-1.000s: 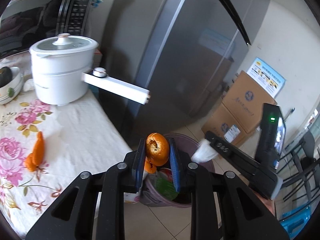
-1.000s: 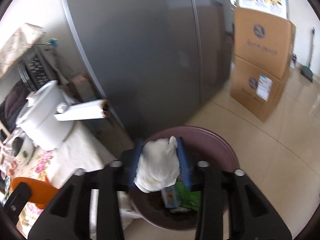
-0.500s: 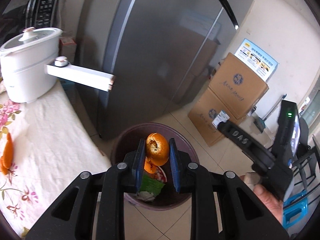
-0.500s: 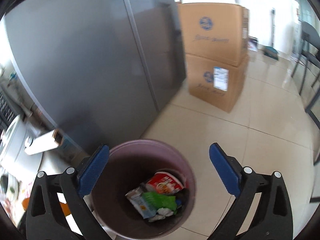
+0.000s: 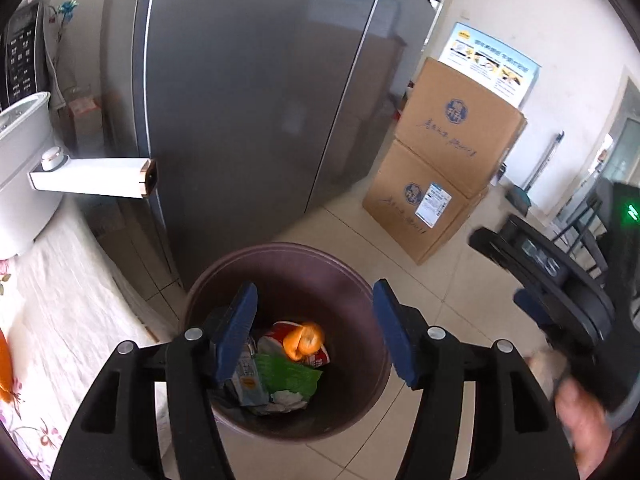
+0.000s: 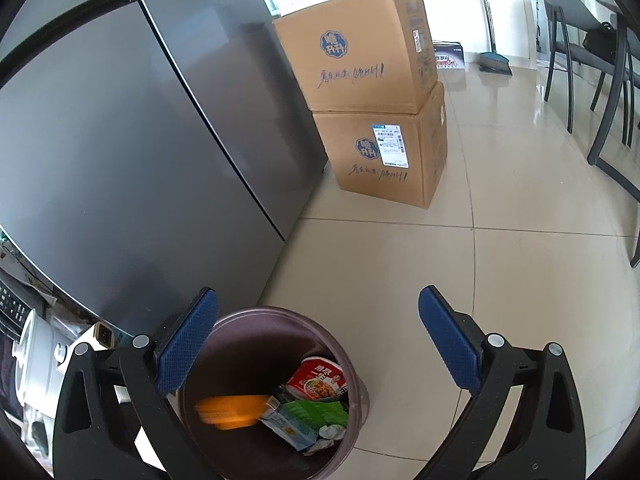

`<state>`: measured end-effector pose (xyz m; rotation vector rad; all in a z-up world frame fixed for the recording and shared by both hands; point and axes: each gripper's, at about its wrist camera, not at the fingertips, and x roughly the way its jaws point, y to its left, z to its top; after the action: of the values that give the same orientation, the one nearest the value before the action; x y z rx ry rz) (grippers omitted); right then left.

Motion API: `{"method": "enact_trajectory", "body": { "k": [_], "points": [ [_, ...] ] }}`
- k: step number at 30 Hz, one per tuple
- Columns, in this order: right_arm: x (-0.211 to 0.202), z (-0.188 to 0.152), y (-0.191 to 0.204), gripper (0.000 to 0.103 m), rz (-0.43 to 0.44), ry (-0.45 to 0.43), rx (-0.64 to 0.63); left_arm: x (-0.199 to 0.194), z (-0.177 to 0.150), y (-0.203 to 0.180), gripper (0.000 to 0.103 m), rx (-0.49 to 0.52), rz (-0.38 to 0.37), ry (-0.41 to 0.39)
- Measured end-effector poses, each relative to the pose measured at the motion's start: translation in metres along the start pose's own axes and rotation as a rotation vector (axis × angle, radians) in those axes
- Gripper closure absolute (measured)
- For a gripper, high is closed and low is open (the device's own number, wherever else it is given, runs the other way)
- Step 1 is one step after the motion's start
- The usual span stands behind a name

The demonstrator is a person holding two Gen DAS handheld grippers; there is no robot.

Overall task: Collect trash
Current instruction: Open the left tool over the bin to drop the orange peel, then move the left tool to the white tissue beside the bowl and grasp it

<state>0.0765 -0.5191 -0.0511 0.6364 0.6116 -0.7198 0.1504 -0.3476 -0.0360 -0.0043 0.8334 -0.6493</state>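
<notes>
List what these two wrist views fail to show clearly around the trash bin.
- Orange peel: motion-blurred streak in the right wrist view; shape unreadable.
- Trash bin bottom: both views, buried under wrappers and the noodle cup.
- Right gripper: blurred and cut off at the left wrist view's edge.
- White cooker: cropped by the left view's edge.

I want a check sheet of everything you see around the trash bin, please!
Surface: flowered tablecloth beside the bin; beige tiled floor.
Job's things: purple trash bin holds orange peel, red noodle cup, green wrapper, crumpled tissue.
Clutter: one orange piece on the tablecloth.
Grippers: left hand-held gripper open, empty; right hand-held gripper open, empty.
Cables: nothing seen.
Surroundings: grey fridge, two stacked cardboard boxes, white pot, broom, chairs.
</notes>
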Motion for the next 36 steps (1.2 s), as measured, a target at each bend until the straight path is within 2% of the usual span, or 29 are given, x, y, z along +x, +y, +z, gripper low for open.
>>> {"method": "enact_trajectory", "body": {
  "k": [3, 6, 9, 11, 14, 17, 19, 22, 25, 30, 32, 36],
  "points": [
    [0.004, -0.005, 0.010, 0.007, 0.010, 0.022, -0.023, -0.015, -0.017, 0.021, 0.037, 0.029, 0.040, 0.027],
    [0.004, -0.013, 0.026, 0.007, 0.026, 0.034, -0.061, -0.032, -0.038, 0.064, 0.034, 0.100, 0.118, 0.115],
    [0.002, -0.021, 0.043, 0.007, 0.034, 0.032, -0.114, -0.061, -0.053, 0.121, 0.034, 0.182, 0.236, 0.172],
    [0.001, -0.030, 0.057, 0.007, 0.043, 0.038, -0.151, -0.079, -0.059, 0.163, 0.034, 0.214, 0.267, 0.261],
    [0.004, -0.045, 0.077, 0.007, 0.052, 0.064, -0.203, -0.105, -0.062, 0.218, 0.034, 0.317, 0.326, 0.365],
    [0.007, -0.059, 0.097, 0.007, 0.053, 0.079, -0.249, -0.124, -0.054, 0.270, 0.034, 0.431, 0.349, 0.480],
    [0.009, -0.066, 0.109, 0.007, 0.052, 0.085, -0.271, -0.137, -0.039, 0.311, 0.034, 0.471, 0.418, 0.503],
    [0.015, -0.074, 0.124, 0.007, 0.053, 0.102, -0.287, -0.152, -0.008, 0.363, 0.034, 0.406, 0.384, 0.486],
    [0.021, -0.081, 0.139, 0.007, 0.042, 0.101, -0.304, -0.150, 0.017, 0.402, 0.034, 0.420, 0.387, 0.472],
    [0.033, -0.094, 0.166, 0.007, 0.029, 0.091, -0.349, -0.114, 0.040, 0.438, 0.034, 0.481, 0.330, 0.536],
    [0.041, -0.100, 0.179, 0.007, 0.026, 0.103, -0.369, -0.094, 0.042, 0.447, 0.034, 0.525, 0.319, 0.592],
    [0.056, -0.112, 0.201, 0.007, 0.040, 0.136, -0.385, -0.064, 0.049, 0.467, 0.034, 0.555, 0.286, 0.627]
  ]
}}
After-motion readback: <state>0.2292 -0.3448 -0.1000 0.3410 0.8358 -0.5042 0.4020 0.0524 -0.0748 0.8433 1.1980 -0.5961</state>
